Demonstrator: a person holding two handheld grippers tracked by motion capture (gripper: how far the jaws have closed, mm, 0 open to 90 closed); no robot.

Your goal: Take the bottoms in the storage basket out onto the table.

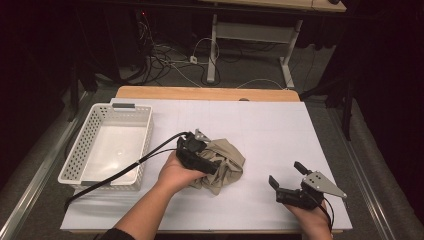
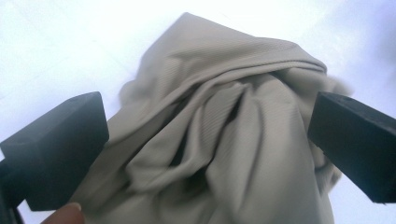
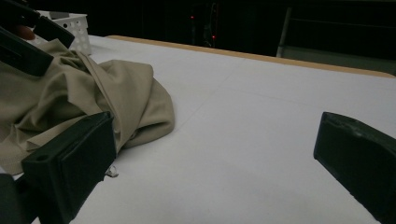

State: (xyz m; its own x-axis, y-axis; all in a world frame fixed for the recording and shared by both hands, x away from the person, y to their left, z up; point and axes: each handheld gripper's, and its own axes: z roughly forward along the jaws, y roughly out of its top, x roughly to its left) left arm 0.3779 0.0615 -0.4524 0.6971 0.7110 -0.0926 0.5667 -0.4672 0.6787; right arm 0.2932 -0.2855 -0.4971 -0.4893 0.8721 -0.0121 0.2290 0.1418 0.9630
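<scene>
The crumpled beige cloth [image 1: 223,165] lies in a heap near the middle of the white counter [image 1: 280,135], bunched up rather than spread, so it has no clean long axis; from above its bulk runs loosely from the upper left toward the lower right, with the thickest folds at the centre. Your left hand-held gripper [image 1: 207,150] sits right over that heap. In the left gripper view its two black jaws stand wide apart with the cloth's [image 2: 219,135] ridged folds directly between and beyond them, not pressed by either pad, so nothing is held. That is the relation your next move turns on: the cloth lies straight ahead of and under the left jaws, so a short push down and in would put a fold between them. Your right hand-held gripper [image 1: 289,181] rests toward the near right corner of the counter, well apart from the cloth, jaws also wide and empty. In the right gripper view the cloth [image 3: 88,102] lies off to its left, with bare counter ahead. The left hand is clearly the nearer one. The white perforated basket [image 1: 87,145] stands at the far left of the counter, beyond the left hand, apart from the cloth, and looks empty inside.
</scene>
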